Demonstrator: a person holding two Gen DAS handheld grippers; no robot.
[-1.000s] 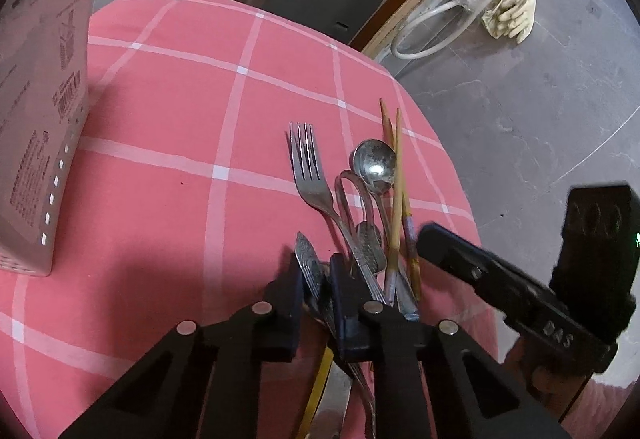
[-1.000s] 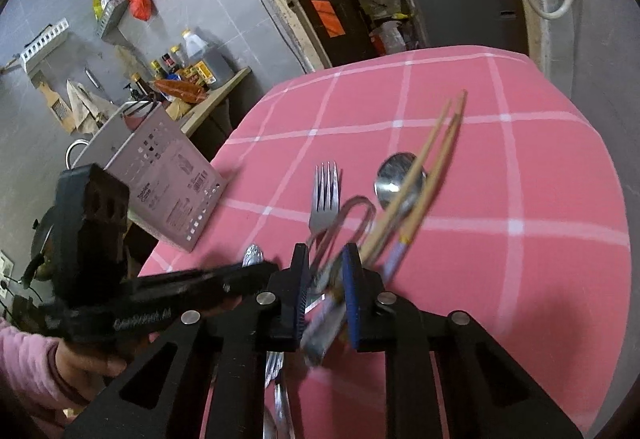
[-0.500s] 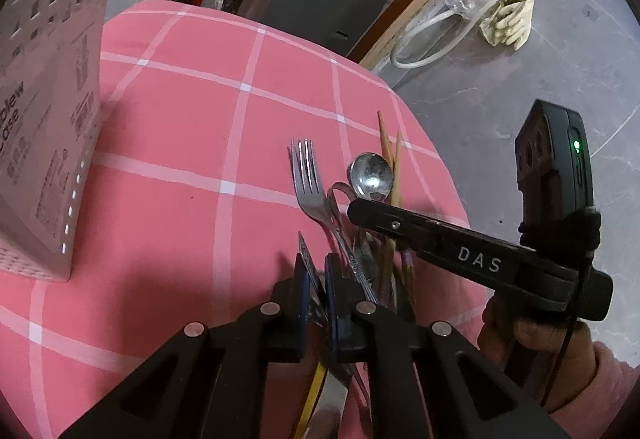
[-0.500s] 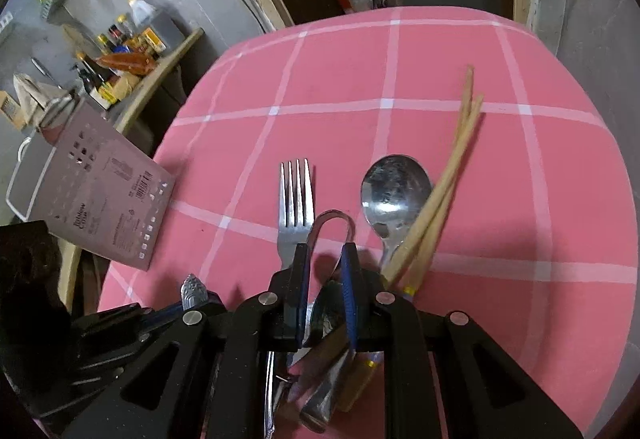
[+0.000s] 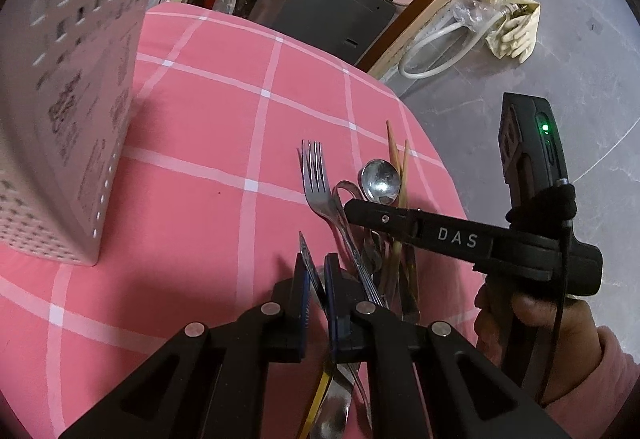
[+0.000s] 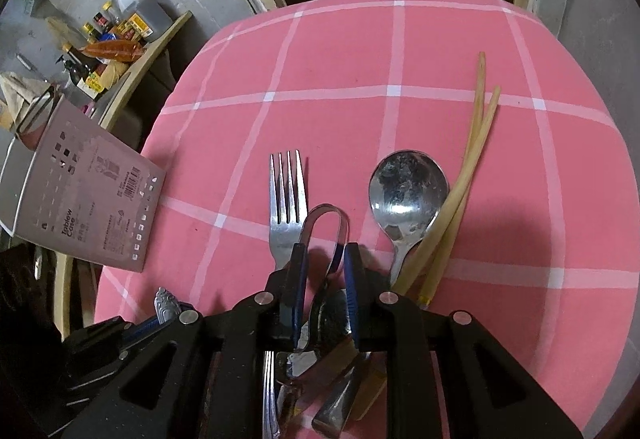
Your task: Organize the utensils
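A pile of utensils lies on the pink checked tablecloth (image 5: 200, 143): a fork (image 6: 286, 199), a spoon (image 6: 406, 195), wooden chopsticks (image 6: 476, 143) and small metal tongs (image 6: 326, 235). My left gripper (image 5: 316, 271) is shut on a patterned metal handle (image 5: 306, 255), whose tip also shows in the right wrist view (image 6: 166, 301). My right gripper (image 6: 324, 259) sits low over the pile with its jaws around the tongs' arms, a gap still showing. It reaches in from the right in the left wrist view (image 5: 360, 209).
A pink perforated cutlery holder (image 5: 60, 119) stands on the table's left; it also shows in the right wrist view (image 6: 88, 195). The table edge drops to grey floor at right. A shelf with bottles (image 6: 116, 27) is beyond the table.
My right gripper has come down over the pile and its jaws now straddle the tongs. My left gripper stays shut on the handle and has shifted toward the holder.
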